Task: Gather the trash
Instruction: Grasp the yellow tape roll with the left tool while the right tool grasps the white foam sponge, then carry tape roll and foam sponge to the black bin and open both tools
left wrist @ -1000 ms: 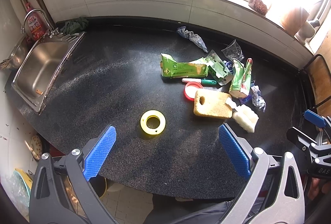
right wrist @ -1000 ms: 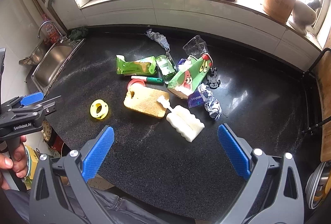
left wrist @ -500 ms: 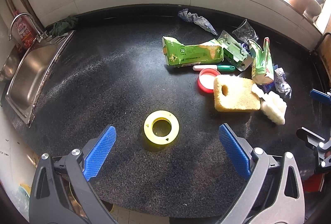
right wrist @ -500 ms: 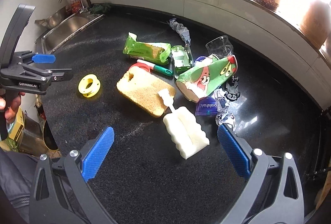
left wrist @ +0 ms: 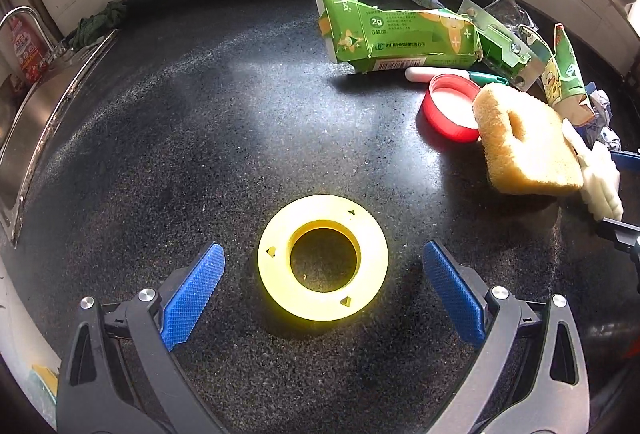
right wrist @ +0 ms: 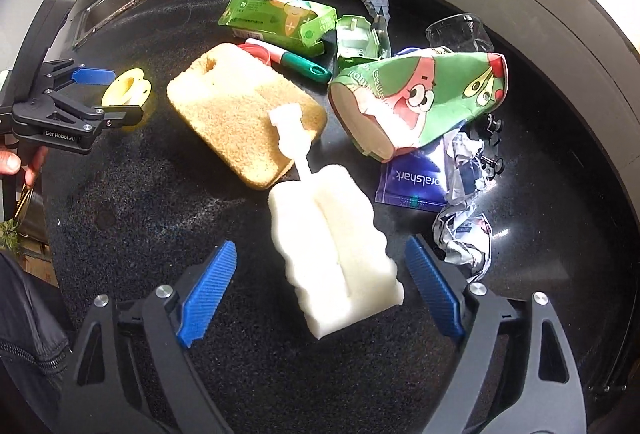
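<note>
Left gripper lowered, straddling yellow ring (fingers wide).

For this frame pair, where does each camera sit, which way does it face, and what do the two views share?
Left wrist: sits on the left gripper, looking forward and down at the yellow ring between its open blue fingers; the right gripper's tips show at the right edge.
Right wrist: sits on the right gripper, looking down at the white foam brush between its open fingers; the left gripper and the person's hand show at the left.
Shared: black counter, yellow ring, tan sponge, green carton, foam brush.
</note>
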`<state>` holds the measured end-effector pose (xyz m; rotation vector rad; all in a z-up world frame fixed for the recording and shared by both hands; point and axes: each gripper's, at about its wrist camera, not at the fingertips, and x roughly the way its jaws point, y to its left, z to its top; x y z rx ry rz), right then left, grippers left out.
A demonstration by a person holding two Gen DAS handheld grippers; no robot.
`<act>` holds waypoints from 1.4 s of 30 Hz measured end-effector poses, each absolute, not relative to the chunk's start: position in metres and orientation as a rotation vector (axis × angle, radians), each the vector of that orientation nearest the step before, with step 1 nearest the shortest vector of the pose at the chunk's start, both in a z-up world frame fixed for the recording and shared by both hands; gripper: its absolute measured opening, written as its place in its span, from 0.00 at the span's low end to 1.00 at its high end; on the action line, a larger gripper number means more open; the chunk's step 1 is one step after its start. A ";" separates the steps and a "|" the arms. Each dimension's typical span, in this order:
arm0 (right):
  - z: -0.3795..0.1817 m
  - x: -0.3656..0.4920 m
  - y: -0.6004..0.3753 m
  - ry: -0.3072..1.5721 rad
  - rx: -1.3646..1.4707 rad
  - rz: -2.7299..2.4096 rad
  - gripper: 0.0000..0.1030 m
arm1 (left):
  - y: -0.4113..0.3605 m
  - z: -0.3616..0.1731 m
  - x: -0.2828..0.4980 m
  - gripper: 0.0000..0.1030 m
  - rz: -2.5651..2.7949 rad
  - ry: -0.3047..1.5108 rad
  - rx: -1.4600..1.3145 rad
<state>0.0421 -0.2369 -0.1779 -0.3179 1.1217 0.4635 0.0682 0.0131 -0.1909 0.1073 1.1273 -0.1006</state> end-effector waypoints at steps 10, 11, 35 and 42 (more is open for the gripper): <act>-0.165 0.048 -0.247 1.134 -0.258 0.447 0.30 | 0.012 -0.186 0.069 0.69 -0.084 1.101 0.086; -0.160 0.046 -0.249 1.128 -0.244 0.439 0.29 | 0.010 -0.184 0.068 0.53 -0.086 1.099 0.092; -0.060 0.011 -0.201 0.958 -0.177 0.432 0.26 | 0.032 -0.085 0.022 0.53 -0.077 0.973 0.023; -0.031 0.014 -0.116 0.908 -0.238 0.625 0.26 | 0.097 -0.060 -0.014 0.53 0.083 0.904 -0.095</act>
